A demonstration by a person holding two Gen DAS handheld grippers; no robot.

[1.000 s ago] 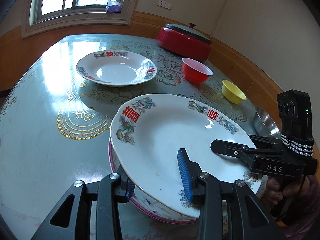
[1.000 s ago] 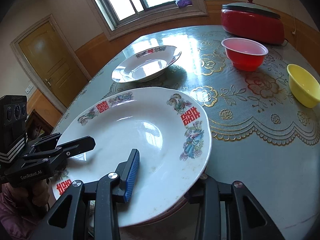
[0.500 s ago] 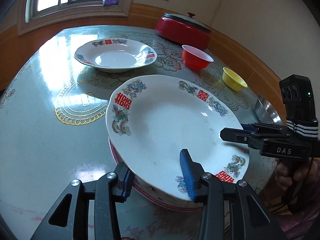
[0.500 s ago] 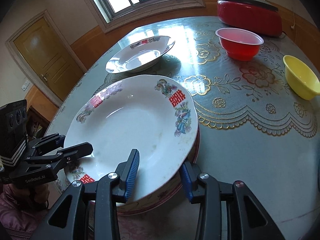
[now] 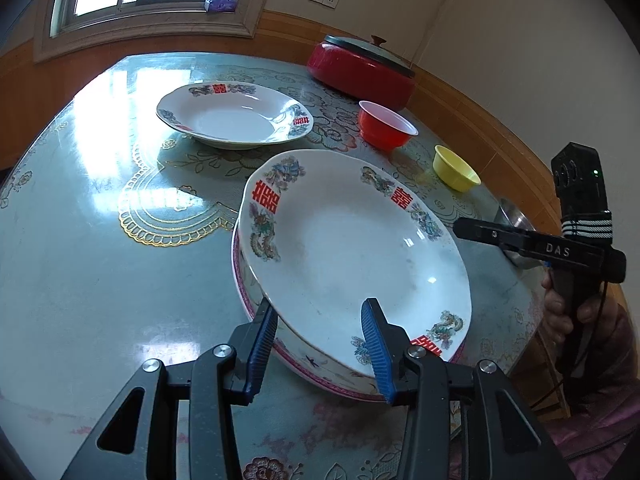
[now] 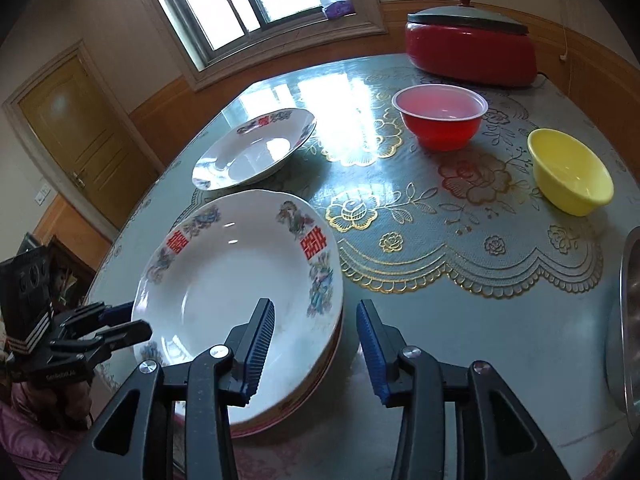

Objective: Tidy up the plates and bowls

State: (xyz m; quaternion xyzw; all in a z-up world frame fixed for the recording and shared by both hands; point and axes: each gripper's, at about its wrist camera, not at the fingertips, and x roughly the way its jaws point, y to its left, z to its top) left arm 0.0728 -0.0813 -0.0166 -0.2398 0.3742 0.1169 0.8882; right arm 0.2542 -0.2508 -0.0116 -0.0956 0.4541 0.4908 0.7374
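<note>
A large white plate with red characters rests on a pink-rimmed plate near the table's front edge; it also shows in the right wrist view. My left gripper is open, its blue pads either side of the stack's near rim. My right gripper is open, just off the stack's right rim, and shows from the side in the left wrist view. A second white plate lies farther back. A red bowl and a yellow bowl stand to the right.
A red lidded cooker stands at the table's far side. A steel bowl sits at the right edge. The green patterned table has bare surface at the left. A window and a door are behind.
The large plate came down onto the pink-rimmed plate. Both grippers opened and drew back a little from its rim.
</note>
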